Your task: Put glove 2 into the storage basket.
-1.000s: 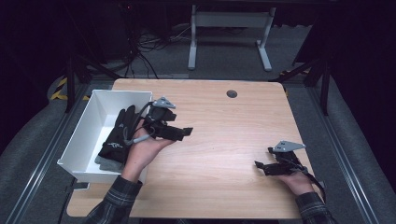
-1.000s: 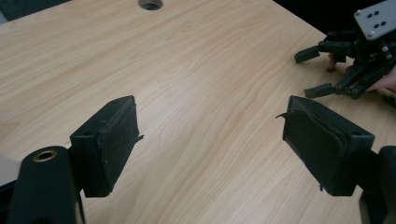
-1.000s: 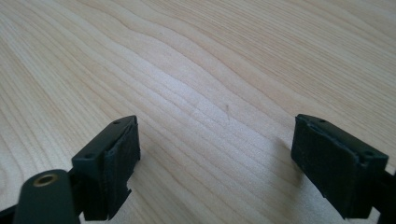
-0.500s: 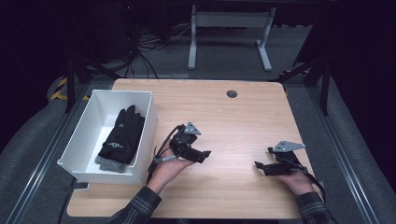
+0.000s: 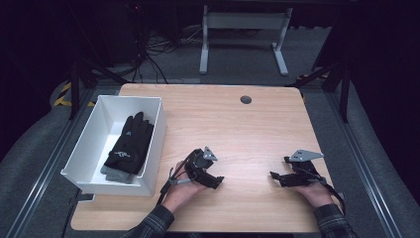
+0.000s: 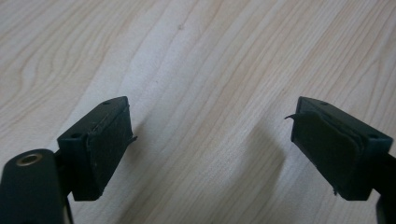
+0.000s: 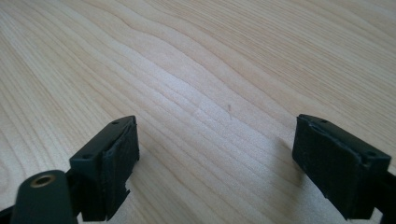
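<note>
High view first: my left tool (image 5: 212,179) rests low on the light wooden desk (image 5: 233,124), just right of the white rectangular plastic bin (image 5: 157,130), and my right tool (image 5: 278,177) sits near the desk's right edge, close to the front. In the left gripper view my left tool (image 6: 212,140) has its jaws spread, and they have just been opening wider; bare wood grain is all that lies between them. In the right gripper view my right tool (image 7: 217,156) is spread as well, with plain desk between its jaws.

The black fabric glove (image 5: 128,148) with a grey cuff lies flat inside the bin, fingers pointing toward the far wall, cuff toward the near wall. The bin stands at the desk's left edge, its near left corner hanging a little past the edge. Its right wall stands between my left tool and the glove.

Open wood runs between my two tools and on toward the far edge, where a small dark round grommet (image 5: 245,99) sits near the middle. The front edge lies just under both of my wrists.
</note>
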`<move>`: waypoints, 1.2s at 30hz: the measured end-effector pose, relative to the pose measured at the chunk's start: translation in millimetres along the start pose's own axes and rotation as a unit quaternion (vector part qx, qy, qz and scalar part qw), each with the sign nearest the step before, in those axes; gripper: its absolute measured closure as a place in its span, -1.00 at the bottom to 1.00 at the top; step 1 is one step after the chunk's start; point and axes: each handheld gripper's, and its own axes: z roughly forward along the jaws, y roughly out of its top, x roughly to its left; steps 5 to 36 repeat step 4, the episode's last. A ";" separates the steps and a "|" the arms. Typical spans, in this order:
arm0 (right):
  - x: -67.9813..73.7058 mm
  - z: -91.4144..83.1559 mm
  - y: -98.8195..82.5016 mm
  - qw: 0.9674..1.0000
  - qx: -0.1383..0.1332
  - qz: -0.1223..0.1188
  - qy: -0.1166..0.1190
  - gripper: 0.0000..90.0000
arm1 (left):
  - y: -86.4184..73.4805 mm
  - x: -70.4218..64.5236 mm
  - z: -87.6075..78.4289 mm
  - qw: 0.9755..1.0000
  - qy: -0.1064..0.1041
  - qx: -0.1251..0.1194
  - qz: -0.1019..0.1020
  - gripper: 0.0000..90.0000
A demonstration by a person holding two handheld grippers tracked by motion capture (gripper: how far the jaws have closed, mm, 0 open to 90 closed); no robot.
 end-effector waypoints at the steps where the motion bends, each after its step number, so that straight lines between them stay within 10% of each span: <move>1: 0.0 0.0 0.0 1.000 0.000 0.000 0.000 -0.66 | -0.6 -1.2 1.2 1.000 0.004 -0.001 0.007 -0.76; 36: 0.0 0.1 0.0 1.000 0.000 0.000 0.001 -0.67 | -1.3 -4.6 4.2 1.000 0.014 0.000 0.025 -0.84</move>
